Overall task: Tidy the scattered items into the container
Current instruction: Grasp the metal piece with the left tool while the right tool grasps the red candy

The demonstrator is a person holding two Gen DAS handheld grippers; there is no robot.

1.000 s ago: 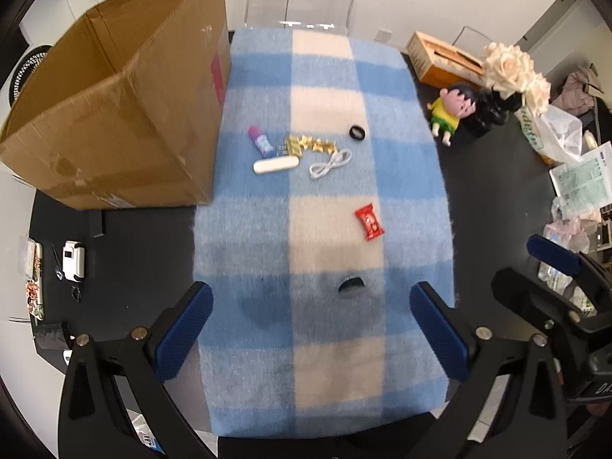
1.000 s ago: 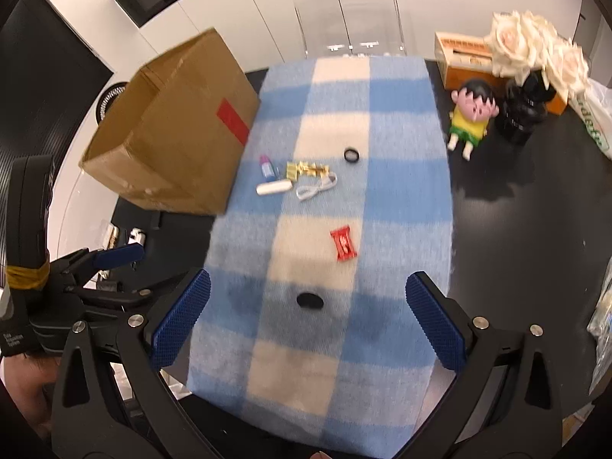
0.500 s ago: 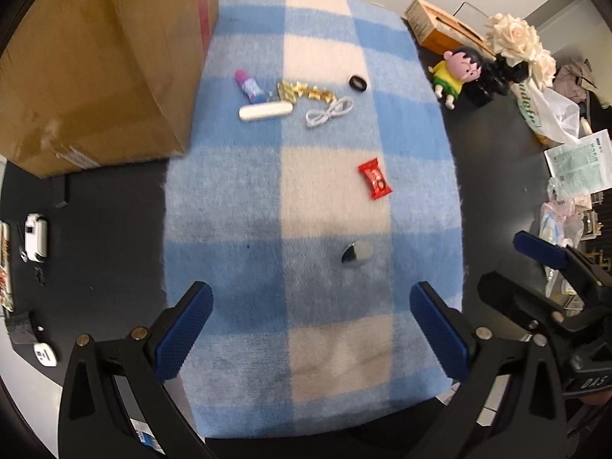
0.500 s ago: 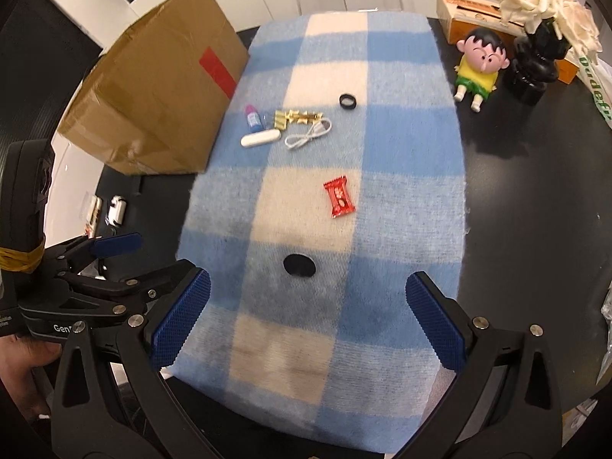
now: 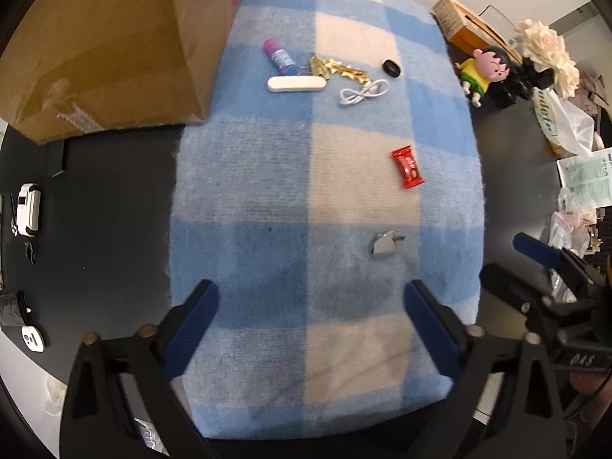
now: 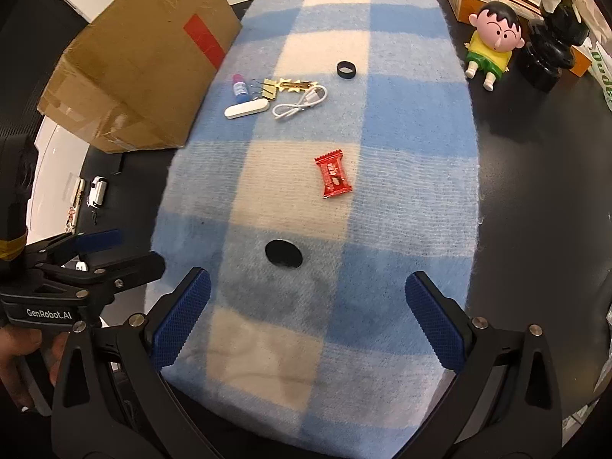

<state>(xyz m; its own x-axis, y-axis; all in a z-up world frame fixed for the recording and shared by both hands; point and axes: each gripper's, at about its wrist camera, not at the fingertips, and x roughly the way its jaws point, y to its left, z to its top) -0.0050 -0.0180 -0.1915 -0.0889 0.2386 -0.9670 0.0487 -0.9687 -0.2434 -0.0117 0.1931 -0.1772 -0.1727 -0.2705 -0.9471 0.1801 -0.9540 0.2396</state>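
Black bench (image 6: 535,176) draped with checked blanket (image 6: 413,122), cardboard box (image 6: 145,61) at its left edge, red wrapper (image 6: 332,174) mid-blanket, left tongs (image 5: 310,321) and right tongs (image 6: 306,306) both held wide, empty.

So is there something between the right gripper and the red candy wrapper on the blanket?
Partly. A small round disc lies on the blanket between the open right gripper and the red candy wrapper, slightly left of the straight line. Nothing else is in between.
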